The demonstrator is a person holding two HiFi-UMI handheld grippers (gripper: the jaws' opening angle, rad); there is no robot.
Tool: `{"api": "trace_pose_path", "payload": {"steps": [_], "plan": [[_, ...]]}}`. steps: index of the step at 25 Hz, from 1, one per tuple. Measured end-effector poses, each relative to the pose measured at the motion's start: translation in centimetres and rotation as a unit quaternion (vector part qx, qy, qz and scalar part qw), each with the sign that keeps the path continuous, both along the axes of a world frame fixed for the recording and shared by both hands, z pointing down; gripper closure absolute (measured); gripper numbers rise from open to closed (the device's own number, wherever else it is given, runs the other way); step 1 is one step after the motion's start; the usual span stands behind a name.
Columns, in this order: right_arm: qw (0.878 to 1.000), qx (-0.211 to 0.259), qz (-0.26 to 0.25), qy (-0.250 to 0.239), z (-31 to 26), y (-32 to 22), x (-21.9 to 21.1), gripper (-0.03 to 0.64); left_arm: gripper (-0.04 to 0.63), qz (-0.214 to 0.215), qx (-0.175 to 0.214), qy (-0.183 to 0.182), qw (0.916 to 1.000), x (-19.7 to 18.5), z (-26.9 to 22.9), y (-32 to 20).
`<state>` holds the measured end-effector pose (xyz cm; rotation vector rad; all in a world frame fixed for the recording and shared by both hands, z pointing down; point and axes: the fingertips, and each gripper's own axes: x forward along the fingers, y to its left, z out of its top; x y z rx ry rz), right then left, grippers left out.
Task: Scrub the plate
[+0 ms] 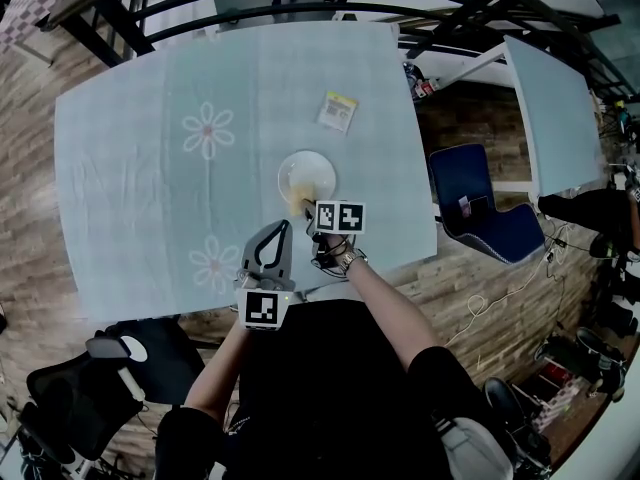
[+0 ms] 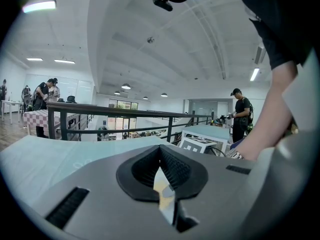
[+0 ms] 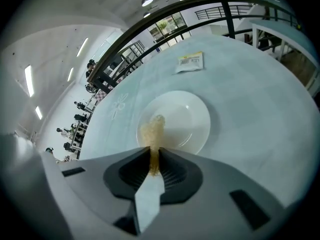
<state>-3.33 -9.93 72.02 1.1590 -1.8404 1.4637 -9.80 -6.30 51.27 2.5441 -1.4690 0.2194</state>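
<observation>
Just ahead of the right gripper's [image 3: 152, 151] jaws lay the white plate [image 3: 182, 119], flat on the surface [image 3: 250, 99]. Those jaws pinched a yellowish scrubber [image 3: 152, 131] whose tip reached over the plate's near rim. The plate looked stiff, glazed and breakable, and it would probably slide unless steadied at its rim. The scrubber seemed soft and light. The left gripper's [image 2: 160, 149] jaws were closed together on nothing, short of the plate. One plate, one scrubber, one packet [image 3: 190, 60] well beyond the jaws, and two grippers.
</observation>
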Motion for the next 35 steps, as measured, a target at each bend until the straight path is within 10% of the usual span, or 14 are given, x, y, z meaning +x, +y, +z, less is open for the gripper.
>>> {"api": "trace_pose_path", "payload": {"steps": [35], "plan": [[0.993,0.036,0.049,0.096,-0.4,-1.7,9.0,0.561,0.583,0.026,0.018,0.0,0.9995,1.5,-0.7,1.4]]}}
